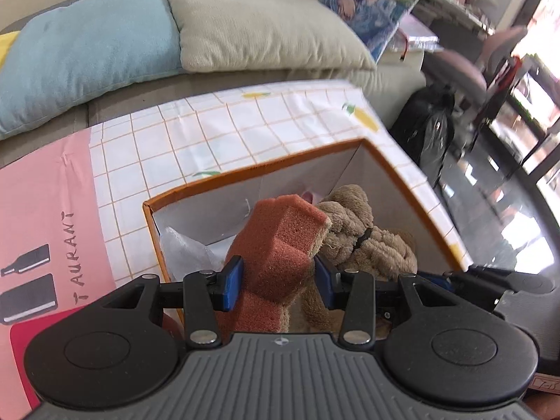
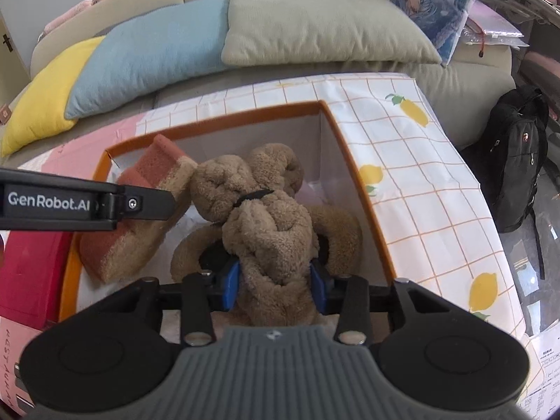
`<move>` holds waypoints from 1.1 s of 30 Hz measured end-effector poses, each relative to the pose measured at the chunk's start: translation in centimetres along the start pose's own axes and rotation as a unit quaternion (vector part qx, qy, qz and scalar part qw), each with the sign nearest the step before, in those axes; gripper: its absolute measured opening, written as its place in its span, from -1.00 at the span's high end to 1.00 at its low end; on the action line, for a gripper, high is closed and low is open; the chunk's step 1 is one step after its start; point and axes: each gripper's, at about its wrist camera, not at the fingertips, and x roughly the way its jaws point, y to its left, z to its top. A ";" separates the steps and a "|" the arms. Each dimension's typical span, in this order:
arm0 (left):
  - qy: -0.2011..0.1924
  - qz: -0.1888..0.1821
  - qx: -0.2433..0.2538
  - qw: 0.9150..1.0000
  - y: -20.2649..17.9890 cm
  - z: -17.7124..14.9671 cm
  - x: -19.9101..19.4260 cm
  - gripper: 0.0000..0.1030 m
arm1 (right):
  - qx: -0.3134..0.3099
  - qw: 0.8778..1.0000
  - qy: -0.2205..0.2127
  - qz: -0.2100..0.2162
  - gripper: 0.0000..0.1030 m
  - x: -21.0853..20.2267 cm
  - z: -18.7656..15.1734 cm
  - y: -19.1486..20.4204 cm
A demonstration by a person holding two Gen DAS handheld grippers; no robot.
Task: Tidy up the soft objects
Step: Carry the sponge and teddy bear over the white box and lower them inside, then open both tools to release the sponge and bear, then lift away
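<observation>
My left gripper (image 1: 278, 280) is shut on a reddish-brown sponge (image 1: 280, 245) and holds it over the orange-rimmed box (image 1: 245, 171). The sponge (image 2: 150, 210) also shows in the right wrist view, at the box's left side, with the left gripper's arm (image 2: 84, 203) across it. My right gripper (image 2: 276, 285) is shut on a tan plush toy (image 2: 266, 210) with a black collar, held inside the box (image 2: 357, 175). The plush (image 1: 364, 234) lies right of the sponge in the left wrist view.
The box stands on a table with a chequered lemon-print cloth (image 2: 420, 175) and a pink mat (image 1: 45, 210). Behind it is a sofa with blue (image 2: 147, 52), beige (image 2: 315, 24) and yellow (image 2: 45, 94) cushions. A black backpack (image 2: 518, 154) stands on the floor at right.
</observation>
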 end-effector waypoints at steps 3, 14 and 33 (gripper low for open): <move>0.009 0.010 0.016 1.000 -0.3 0.0 0.4 0.03 | -0.006 1.000 0.003 0.004 0.13 0.3 -0.1 0.2; -0.005 0.009 0.019 1.000 0.0 0.1 -2.4 -0.30 | -0.028 0.999 -0.026 0.010 -0.12 -2.0 0.2 0.4; -0.184 0.002 0.097 0.978 -2.8 -4.6 -19.3 -0.37 | -0.033 0.992 -0.112 0.043 -0.52 -17.3 -2.4 3.1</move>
